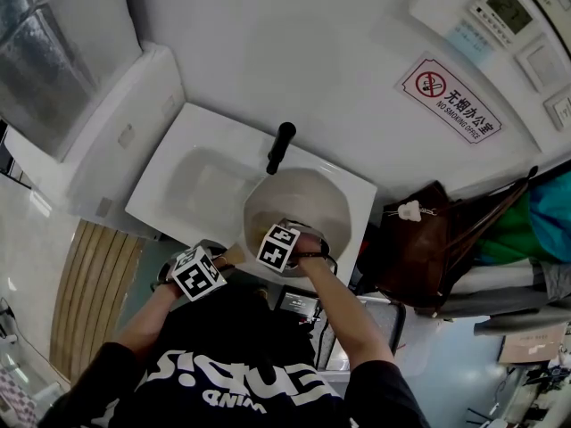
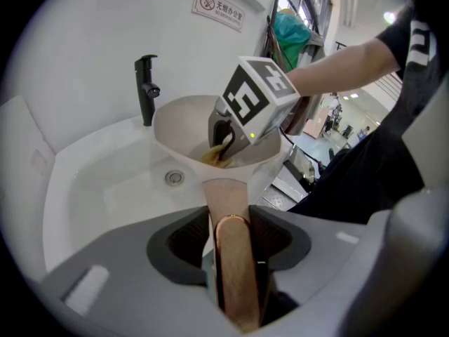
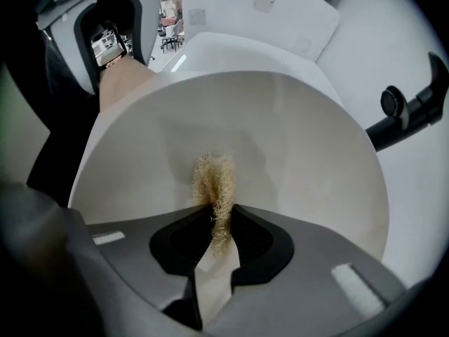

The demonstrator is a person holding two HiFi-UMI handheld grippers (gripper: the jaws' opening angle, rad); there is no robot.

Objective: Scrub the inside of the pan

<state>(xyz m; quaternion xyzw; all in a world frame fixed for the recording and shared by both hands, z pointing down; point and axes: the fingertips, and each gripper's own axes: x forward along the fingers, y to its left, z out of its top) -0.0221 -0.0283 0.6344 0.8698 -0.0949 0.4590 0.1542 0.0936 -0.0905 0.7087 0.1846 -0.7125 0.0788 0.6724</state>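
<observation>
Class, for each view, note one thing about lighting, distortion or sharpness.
Head view: soft, even light on the pan, straight lines bowed. Left gripper view: dark rounded corners, glare at upper right. Right gripper view: dark corners too, scrubber fibres sharp.

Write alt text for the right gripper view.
The right hand-held gripper pinches a tan fibrous scrubbing pad against the inside of a round cream-white pan. The pan's tan handle leads off upper left; a black tap stands at the right.

Item count
1 pan (image 1: pixel 308 199), 1 scrub pad (image 3: pixel 214 188), 1 sink (image 1: pixel 192 185), 1 faucet (image 1: pixel 280 147), 1 wall sign (image 1: pixel 451 101), 2 grippers: left gripper (image 2: pixel 231 234), right gripper (image 3: pixel 217 227).
</observation>
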